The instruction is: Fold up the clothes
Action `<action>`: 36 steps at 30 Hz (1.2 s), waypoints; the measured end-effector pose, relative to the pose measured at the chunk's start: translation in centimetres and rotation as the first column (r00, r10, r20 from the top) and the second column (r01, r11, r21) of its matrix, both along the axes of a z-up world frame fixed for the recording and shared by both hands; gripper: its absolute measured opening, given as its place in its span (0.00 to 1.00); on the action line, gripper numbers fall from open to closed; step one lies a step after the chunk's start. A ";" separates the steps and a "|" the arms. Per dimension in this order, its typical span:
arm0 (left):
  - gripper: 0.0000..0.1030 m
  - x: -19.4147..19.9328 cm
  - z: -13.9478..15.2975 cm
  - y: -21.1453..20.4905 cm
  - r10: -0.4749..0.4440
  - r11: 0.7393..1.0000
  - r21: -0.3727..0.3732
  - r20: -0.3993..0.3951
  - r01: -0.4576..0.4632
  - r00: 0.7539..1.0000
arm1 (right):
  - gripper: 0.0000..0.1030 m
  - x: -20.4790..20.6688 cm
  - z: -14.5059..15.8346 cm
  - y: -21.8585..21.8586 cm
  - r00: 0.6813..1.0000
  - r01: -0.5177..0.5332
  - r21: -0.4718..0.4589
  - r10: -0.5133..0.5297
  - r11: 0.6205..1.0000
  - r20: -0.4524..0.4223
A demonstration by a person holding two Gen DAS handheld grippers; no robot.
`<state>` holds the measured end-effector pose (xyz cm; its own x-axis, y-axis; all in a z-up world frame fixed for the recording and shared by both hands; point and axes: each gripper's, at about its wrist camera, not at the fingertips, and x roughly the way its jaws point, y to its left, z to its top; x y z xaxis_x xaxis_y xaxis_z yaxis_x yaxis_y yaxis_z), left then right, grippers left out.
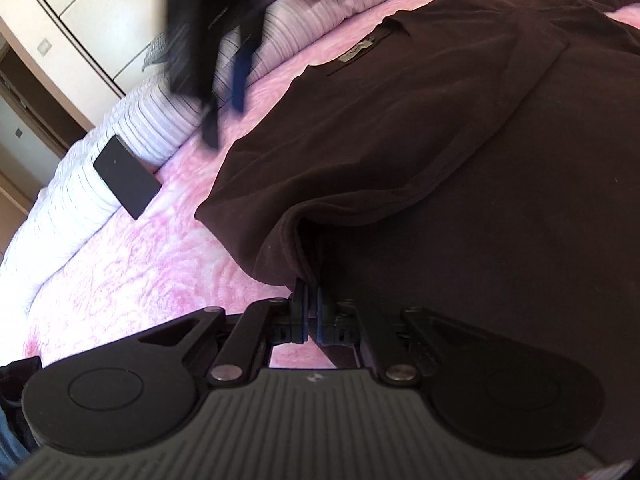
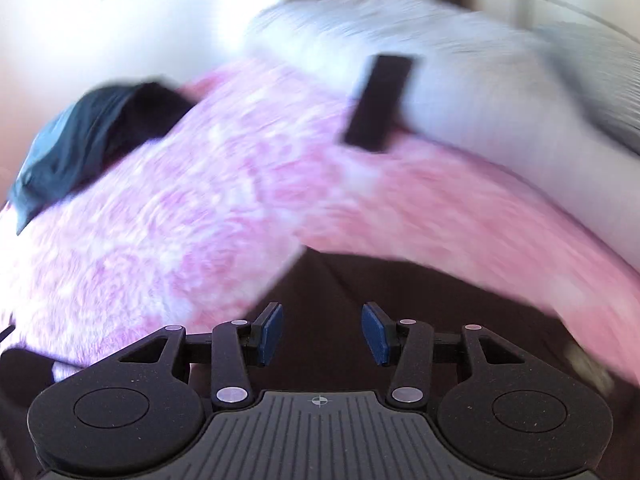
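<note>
The dark brown shirt (image 1: 420, 140) fills the right and centre of the left wrist view, spread on a pink fluffy blanket (image 1: 132, 264), with its collar and label toward the upper right. One side is already turned over onto the body, leaving a doubled edge across mid-frame. The left gripper (image 1: 310, 300) sits at the lower centre with its blue pads drawn together on a fold of that shirt's edge.

In the right wrist view the right gripper (image 2: 322, 332) stands with its pads well apart and nothing between them, hovering over dark cloth at the bottom of the frame (the view is heavily blurred, so it is likely in motion). A flat black rectangular object (image 2: 378, 102) leans at the boundary of the blanket and the white striped bedding (image 1: 80, 192), and a dark blue-black garment (image 2: 84, 140) lies bunched at the left.

The risk here is judged to be one-sided pulling: with only one corner pinched, lifting could drag the layers askew and undo the turned-over side. The pinch also looks shallow, so the cloth could slip free.
</note>
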<state>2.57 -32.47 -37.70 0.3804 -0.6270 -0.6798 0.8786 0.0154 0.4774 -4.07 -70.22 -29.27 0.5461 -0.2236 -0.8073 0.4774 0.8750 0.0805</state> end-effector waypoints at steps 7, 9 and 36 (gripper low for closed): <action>0.01 0.3 -0.7 1.0 0.012 0.999 -0.052 -0.024 -0.013 1.000 | 0.28 4.8 -4.7 -7.2 0.986 -0.029 0.110 0.047 0.993 -0.159; 0.01 0.6 -0.6 1.0 0.032 0.997 -0.064 -0.042 -0.035 0.999 | 0.02 5.4 -5.1 -8.3 0.981 -0.024 0.129 0.048 0.991 -0.187; 0.22 3.1 3.8 0.0 0.089 0.990 -0.093 -0.156 -0.104 0.984 | 0.03 -20.0 2.2 14.0 0.693 0.701 -0.019 -0.687 0.713 -0.218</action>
